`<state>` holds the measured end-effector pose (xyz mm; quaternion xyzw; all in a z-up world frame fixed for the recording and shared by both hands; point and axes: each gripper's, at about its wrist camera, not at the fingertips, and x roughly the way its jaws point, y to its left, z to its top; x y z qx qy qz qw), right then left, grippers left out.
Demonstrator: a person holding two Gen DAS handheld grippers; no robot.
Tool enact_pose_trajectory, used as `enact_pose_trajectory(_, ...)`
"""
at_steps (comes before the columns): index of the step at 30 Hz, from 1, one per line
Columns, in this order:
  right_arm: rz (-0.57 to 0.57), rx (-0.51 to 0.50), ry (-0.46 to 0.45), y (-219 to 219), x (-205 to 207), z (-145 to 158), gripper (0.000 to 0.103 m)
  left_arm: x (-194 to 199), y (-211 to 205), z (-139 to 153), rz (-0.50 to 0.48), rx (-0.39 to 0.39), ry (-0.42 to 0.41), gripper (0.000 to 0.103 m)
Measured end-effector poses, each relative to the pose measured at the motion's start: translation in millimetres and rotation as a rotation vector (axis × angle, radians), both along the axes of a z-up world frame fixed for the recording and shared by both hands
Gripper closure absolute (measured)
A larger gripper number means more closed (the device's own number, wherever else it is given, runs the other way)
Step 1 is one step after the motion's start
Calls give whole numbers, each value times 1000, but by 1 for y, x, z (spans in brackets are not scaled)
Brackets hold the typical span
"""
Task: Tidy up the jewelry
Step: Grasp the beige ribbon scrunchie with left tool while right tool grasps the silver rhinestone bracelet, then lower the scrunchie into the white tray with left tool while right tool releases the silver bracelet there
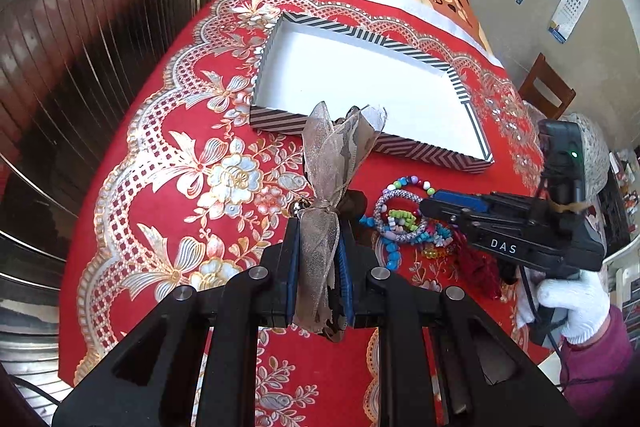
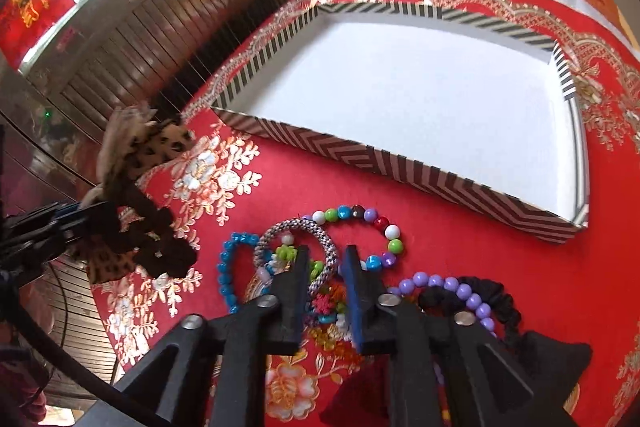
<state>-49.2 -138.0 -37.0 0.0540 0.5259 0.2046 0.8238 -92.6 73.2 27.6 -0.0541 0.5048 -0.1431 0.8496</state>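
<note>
My left gripper (image 1: 318, 227) is shut on a gauzy beige ribbon bow (image 1: 332, 163) with leopard-print fabric, held above the red tablecloth. In the right wrist view that bow (image 2: 148, 163) hangs at the left. A striped shallow box (image 1: 280, 119) with a white floor lies beyond it, with nothing inside. My right gripper (image 2: 326, 259) is over the jewelry pile (image 1: 404, 223), its jaws apart, astride a grey braided bracelet (image 2: 280, 227) without pressing it. Around it lie a multicoloured bead bracelet (image 2: 345, 213), a blue bead bracelet (image 2: 224, 267) and purple beads (image 2: 452, 283).
A black scrunchie (image 2: 496, 291) lies right of the pile. The box's near wall (image 2: 360, 151) stands just behind the bracelets. The table edge drops off at the left toward a dark slatted door (image 1: 100, 47). A white-gloved hand (image 1: 572, 303) holds the right gripper; a wooden chair (image 1: 548, 91) stands beyond.
</note>
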Motion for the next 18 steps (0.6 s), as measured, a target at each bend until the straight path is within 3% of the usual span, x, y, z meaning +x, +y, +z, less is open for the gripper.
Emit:
enact_pose_trajectory(1, 0, 2, 10, -1, 2, -3, 68, -1, 1, -1, 4, 2, 1, 87)
enact_pose_trajectory(5, 16, 5, 21, 1, 5, -7, 68, -1, 6, -4, 22, -1, 13, 87)
enact_pose_trajectory(10, 57, -18, 11, 11, 4, -13, 94, 1, 6, -3, 26, -6, 11, 87)
enact_pose_trajectory(18, -3, 47, -102, -12, -5, 33, 96, 22, -1, 16, 24, -30, -29, 87)
